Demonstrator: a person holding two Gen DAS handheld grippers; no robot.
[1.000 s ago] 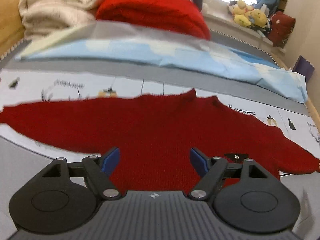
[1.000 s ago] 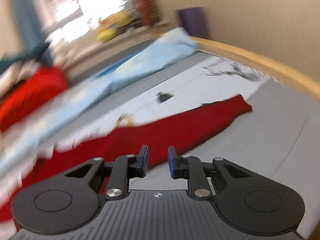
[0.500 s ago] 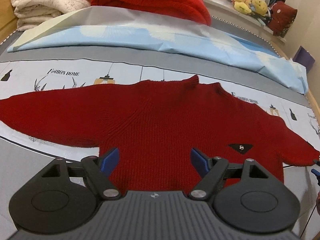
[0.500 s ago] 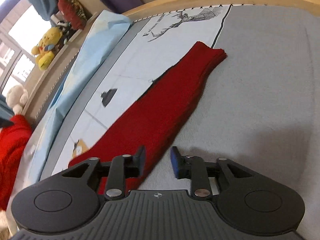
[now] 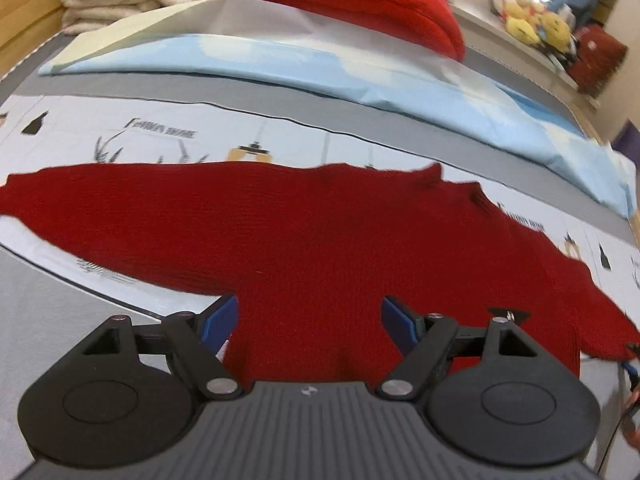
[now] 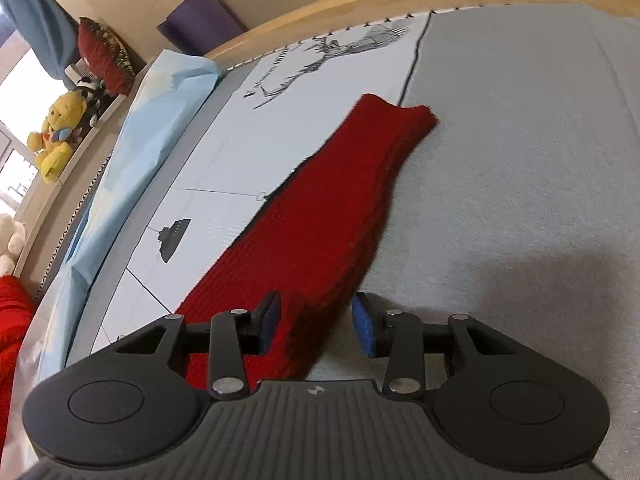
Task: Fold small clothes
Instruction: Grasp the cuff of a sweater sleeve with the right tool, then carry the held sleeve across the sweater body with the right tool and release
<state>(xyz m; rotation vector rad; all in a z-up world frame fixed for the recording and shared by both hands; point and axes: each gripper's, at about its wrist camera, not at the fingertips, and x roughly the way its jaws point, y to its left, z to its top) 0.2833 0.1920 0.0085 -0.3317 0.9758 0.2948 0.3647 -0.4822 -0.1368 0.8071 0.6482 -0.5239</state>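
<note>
1. Red sweater (image 5: 320,248) lies flat, sleeves spread, on the printed bed cover (image 5: 168,136).
2. Left gripper (image 5: 310,320): jaws wide apart over the hem, nothing held.
3. Right gripper (image 6: 316,326): jaws have just been opening; they straddle the right sleeve (image 6: 344,208), pads apparently not pressing.
4. Step: pre-grasp for sleeve fold. Next: close on sleeve, carry it across the body.

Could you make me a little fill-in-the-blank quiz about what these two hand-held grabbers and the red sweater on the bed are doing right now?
1. The red sweater lies spread out flat, with both ____ stretched out to the sides.
2. The left gripper hovers with its jaws wide ____ over the sweater's body.
3. The right gripper has one ____ of the sweater between its jaws, which have just been opening.
4. On the window ledge sits a ____ stuffed bear.

Missing words: sleeves; open; sleeve; yellow
</note>
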